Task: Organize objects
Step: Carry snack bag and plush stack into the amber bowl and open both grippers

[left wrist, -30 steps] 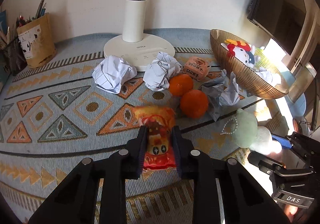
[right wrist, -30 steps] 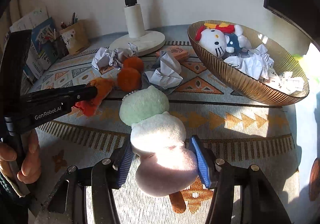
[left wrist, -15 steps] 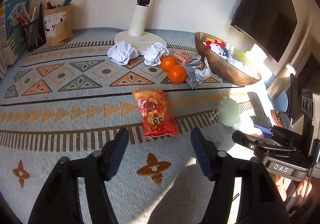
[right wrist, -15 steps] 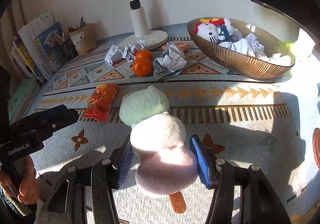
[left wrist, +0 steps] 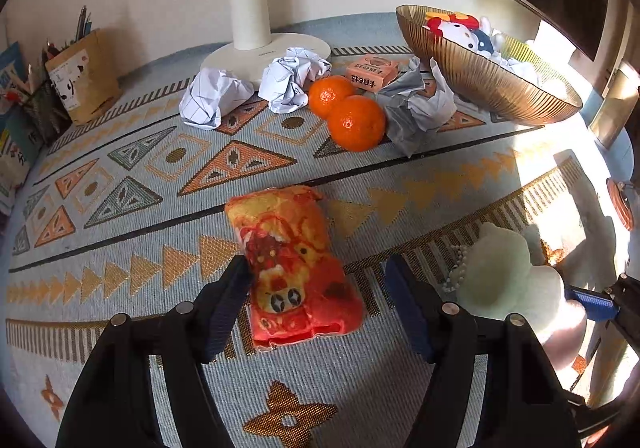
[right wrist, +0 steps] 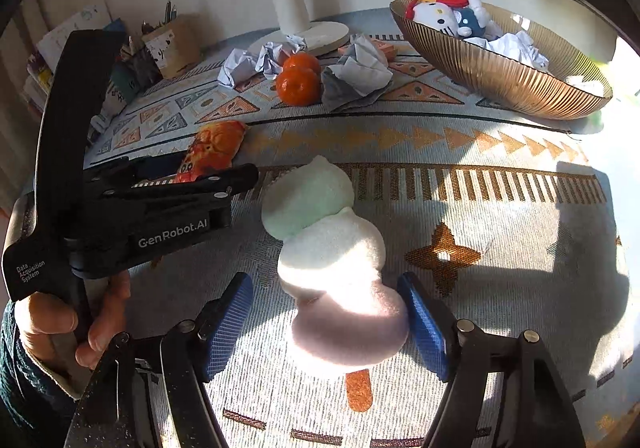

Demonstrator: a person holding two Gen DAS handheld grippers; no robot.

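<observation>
Here the left gripper straddles the red-and-orange snack packet lying flat on the patterned cloth, its jaws closing; the left pad looks to touch the packet's edge while the right pad stands clear of it, so the packet is not clamped; the person's hand grips this tool's handle at the lower left of the right wrist view. The right gripper has its jaws opening around the plush ice-cream toy, which lies on the cloth with its green tip pointing away and its brown stick toward the camera; a gap shows at the left pad, and the right pad is just beside the pink end, so the toy is released. Farther back, two oranges sit touching each other among crumpled paper balls, with a small pink box just behind them and a white lamp base beyond; at the right a ribbed amber bowl holds a white cat plush and more crumpled paper; a brown pen holder stands at the far left.
</observation>
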